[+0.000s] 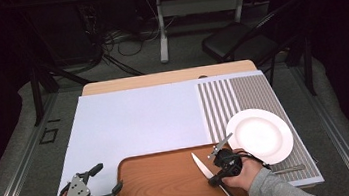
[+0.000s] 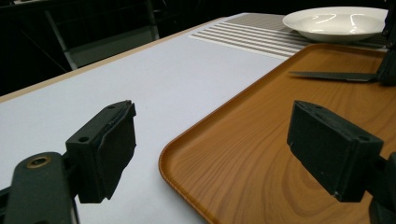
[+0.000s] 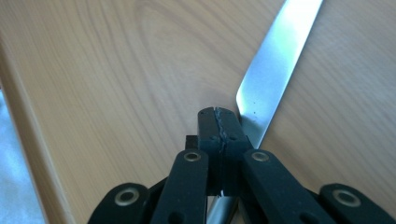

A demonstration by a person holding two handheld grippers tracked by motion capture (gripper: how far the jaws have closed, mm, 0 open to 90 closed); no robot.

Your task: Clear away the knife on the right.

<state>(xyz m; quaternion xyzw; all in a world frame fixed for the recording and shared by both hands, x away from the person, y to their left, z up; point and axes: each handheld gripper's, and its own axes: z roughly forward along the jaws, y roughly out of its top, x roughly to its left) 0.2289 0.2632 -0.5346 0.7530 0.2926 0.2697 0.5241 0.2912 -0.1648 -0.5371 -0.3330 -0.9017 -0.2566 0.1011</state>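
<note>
Right gripper [image 3: 218, 122] over a wooden tray [image 3: 116, 70]
Jaws pressed together, tips just beside a knife blade [image 3: 275, 60] lying flat on the tray

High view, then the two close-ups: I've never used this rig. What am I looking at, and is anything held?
The high view looks down at a person's hands, each holding a hand-held gripper. The close-ups come from cameras riding on those grippers. A wooden tray lies on a white mat, with a white plate on a striped mat. The left gripper has its fingers open and holds nothing. The right gripper has its fingers shut over a knife on the tray; whether it grips the knife I can't tell.
</note>
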